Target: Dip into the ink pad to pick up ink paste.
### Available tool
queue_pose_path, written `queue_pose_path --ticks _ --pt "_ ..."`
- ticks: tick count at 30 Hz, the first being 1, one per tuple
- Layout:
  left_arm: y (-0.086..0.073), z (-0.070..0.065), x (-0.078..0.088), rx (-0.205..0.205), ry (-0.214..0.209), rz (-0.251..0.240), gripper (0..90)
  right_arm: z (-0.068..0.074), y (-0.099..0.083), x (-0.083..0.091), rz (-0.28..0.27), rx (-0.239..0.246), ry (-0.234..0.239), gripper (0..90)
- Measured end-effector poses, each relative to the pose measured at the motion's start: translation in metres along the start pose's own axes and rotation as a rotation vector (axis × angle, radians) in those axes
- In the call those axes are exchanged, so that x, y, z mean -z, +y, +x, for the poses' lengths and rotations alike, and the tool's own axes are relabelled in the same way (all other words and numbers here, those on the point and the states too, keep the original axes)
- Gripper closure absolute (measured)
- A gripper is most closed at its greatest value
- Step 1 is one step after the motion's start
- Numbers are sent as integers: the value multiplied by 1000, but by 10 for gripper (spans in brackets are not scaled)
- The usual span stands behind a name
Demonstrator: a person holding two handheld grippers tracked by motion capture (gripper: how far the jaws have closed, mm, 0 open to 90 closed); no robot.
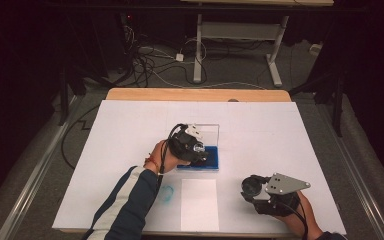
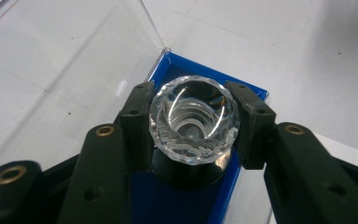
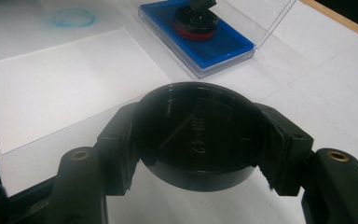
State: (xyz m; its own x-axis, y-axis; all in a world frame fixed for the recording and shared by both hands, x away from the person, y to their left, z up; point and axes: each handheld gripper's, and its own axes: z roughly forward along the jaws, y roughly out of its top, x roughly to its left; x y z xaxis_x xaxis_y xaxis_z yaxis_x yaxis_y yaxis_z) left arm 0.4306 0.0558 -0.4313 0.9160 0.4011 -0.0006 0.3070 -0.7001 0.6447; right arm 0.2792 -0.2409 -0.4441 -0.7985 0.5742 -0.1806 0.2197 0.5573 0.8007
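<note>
I held the clear faceted-knob stamp (image 2: 194, 125) in the left gripper (image 2: 194, 128) on the blue ink pad (image 2: 168, 74) at centre frame; the right gripper (image 3: 200, 135) clamped the round black cap (image 3: 199, 133); white paper sheet (image 1: 199, 204) unstamped.

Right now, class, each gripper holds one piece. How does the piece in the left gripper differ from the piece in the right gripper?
The stamp in the left gripper has a clear, faceted knob; the cap in the right gripper is plain glossy black. The stamp stands on the blue ink pad; the cap is held near the white table, away from the pad. Both are round and clamped between black jaws.
</note>
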Motion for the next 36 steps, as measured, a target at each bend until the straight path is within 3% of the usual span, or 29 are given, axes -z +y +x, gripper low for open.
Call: queue_pose_path --ticks 25,36 --pt "4 1 4 -2 -1 32 539 -1 0 0 3 0 3 381" --pt "23 4 49 -28 50 -24 539 -1 0 1 2 -6 0 380"
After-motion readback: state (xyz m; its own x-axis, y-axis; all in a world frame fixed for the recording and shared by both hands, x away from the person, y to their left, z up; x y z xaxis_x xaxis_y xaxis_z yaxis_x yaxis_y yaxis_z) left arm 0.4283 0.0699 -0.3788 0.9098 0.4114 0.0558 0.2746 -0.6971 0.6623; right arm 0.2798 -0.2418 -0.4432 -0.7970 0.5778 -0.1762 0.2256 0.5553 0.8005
